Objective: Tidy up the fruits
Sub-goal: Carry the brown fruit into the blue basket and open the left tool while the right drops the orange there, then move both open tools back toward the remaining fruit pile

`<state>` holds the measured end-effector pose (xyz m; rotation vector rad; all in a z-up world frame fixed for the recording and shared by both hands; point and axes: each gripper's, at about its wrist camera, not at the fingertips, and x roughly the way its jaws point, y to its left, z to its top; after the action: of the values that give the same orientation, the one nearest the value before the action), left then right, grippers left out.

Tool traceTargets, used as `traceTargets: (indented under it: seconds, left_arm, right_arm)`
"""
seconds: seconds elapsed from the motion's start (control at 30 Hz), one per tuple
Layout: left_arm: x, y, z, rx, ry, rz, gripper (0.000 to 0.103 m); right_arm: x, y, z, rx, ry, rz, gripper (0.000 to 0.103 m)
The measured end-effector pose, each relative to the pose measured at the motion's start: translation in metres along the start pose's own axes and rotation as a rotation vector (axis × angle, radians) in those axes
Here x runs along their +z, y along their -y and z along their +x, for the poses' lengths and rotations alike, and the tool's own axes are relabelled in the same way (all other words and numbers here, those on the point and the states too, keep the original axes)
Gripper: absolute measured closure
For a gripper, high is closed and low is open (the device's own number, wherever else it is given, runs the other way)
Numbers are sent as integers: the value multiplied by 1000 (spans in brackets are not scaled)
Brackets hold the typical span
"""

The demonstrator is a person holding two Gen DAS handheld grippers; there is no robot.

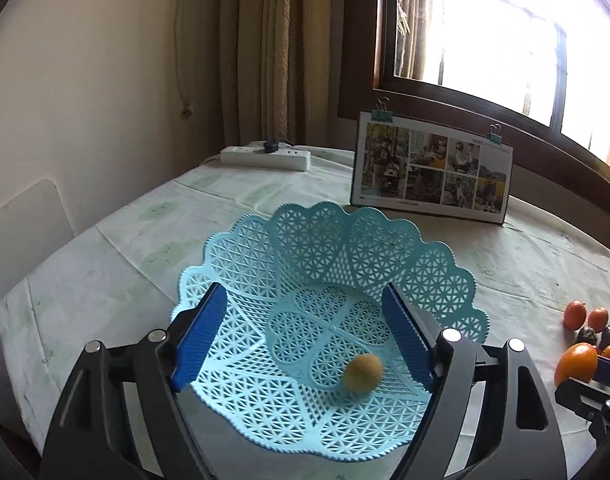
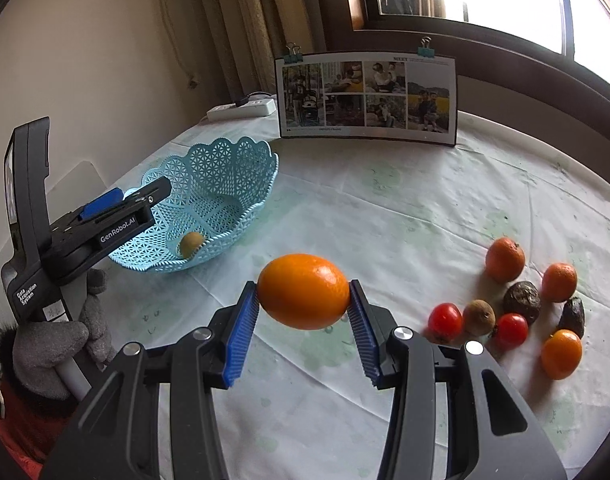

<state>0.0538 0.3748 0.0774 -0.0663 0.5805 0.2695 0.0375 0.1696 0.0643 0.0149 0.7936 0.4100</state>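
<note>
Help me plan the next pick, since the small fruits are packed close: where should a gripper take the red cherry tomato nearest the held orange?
Probably grip the left cherry tomato across its round middle, coming from above. A brown fruit sits close against its right side, so one finger should go on the near side and one on the far side, where the tablecloth is bare.

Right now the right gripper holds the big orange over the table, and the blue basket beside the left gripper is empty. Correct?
Not quite: the blue basket is not empty. The left wrist view shows one small brownish fruit lying inside it. The rest stands: the right gripper holds the big orange over the table.
</note>
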Motion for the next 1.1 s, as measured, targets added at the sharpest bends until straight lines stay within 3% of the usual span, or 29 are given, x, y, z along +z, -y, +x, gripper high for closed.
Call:
traceTargets:
  seconds: [0.17, 0.43, 0.7, 1.1]
  left_arm:
    - [1, -13, -5, 80, 59, -6, 7]
    - [-2, -32, -3, 126, 63, -51, 5]
    - [-5, -49, 0, 129, 48, -126, 3]
    - [-6, -57, 6, 137, 19, -171, 3]
  right_arm:
    - [18, -19, 11, 25, 24, -29, 57]
    - [44, -47, 33, 52, 38, -75, 57]
    - [54, -59, 56, 64, 21, -77, 56]
    - [40, -41, 44, 56, 22, 1, 54]
